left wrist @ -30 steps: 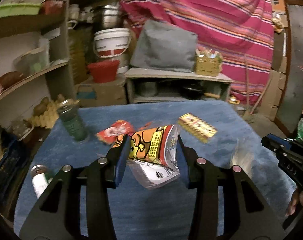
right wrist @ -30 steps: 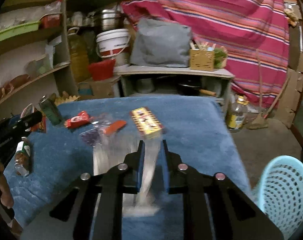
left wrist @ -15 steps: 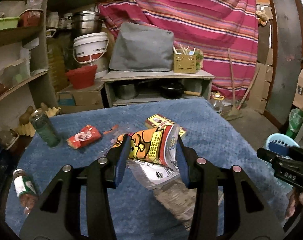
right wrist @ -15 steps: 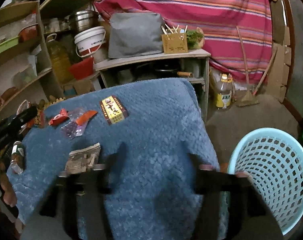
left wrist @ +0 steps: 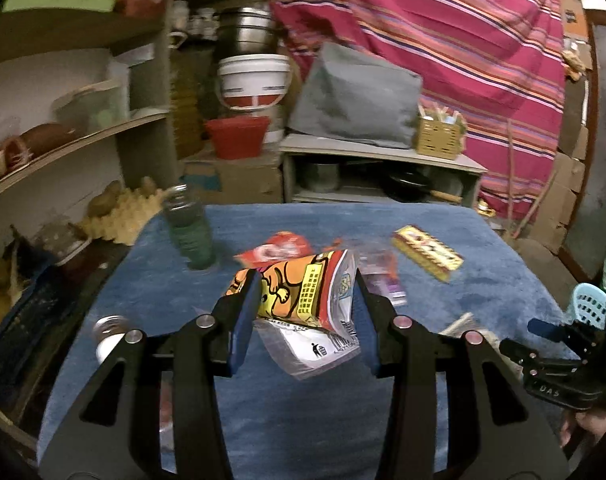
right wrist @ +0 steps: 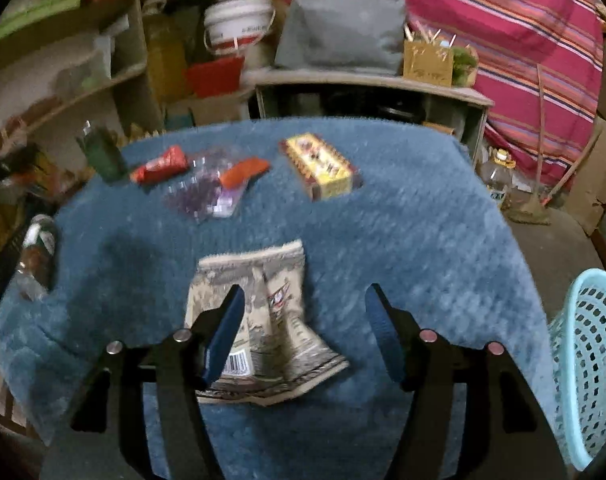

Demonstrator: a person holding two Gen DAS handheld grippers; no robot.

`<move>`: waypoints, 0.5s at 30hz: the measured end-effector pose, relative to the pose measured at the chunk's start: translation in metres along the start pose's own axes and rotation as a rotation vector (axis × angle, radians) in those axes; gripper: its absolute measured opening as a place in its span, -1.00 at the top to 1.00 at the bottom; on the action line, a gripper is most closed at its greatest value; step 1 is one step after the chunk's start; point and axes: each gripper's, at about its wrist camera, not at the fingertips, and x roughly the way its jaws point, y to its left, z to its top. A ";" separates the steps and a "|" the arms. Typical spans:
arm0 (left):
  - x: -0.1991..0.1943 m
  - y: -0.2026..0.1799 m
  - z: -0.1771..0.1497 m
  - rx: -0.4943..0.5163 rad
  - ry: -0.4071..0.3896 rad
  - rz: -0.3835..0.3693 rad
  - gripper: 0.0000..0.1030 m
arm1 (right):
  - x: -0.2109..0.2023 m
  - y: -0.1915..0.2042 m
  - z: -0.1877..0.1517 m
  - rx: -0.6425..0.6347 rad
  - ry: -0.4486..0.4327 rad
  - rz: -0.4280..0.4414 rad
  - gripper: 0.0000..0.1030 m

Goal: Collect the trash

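Left gripper (left wrist: 307, 300) clamped on crumpled orange-yellow snack wrapper (left wrist: 303, 296) — held above blue-carpeted counter (left wrist: 483, 276). Right gripper (right wrist: 303, 320) jaws apart over flattened beige printed packet (right wrist: 271, 320) lying on counter. Beyond: yellow cardboard box (right wrist: 321, 166); light-blue mesh basket (right wrist: 587, 364) to its right.

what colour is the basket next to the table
Light blue basket, with a perforated wall; the right wrist view shows it best.

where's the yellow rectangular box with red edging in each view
Left wrist view: the yellow rectangular box with red edging lies right of centre on the blue textured cloth, beyond the left hand-held gripper.
Right wrist view: the same box lies at upper centre, far across the cloth from the right hand-held gripper.
Shared landmark: the white bucket with a red band behind the table.
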 end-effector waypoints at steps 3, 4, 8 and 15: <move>-0.002 0.023 0.000 -0.031 -0.003 0.022 0.17 | 0.010 0.004 -0.003 0.006 0.038 0.000 -0.21; -0.003 0.030 0.000 -0.039 -0.006 0.029 0.17 | 0.014 0.006 -0.005 0.006 0.050 -0.005 -0.21; -0.005 0.043 0.001 -0.059 -0.014 0.038 0.17 | 0.023 0.012 -0.008 -0.003 0.081 -0.010 -0.20; -0.006 0.046 0.002 -0.065 -0.020 0.030 0.17 | 0.025 0.020 -0.012 -0.031 0.095 -0.009 0.40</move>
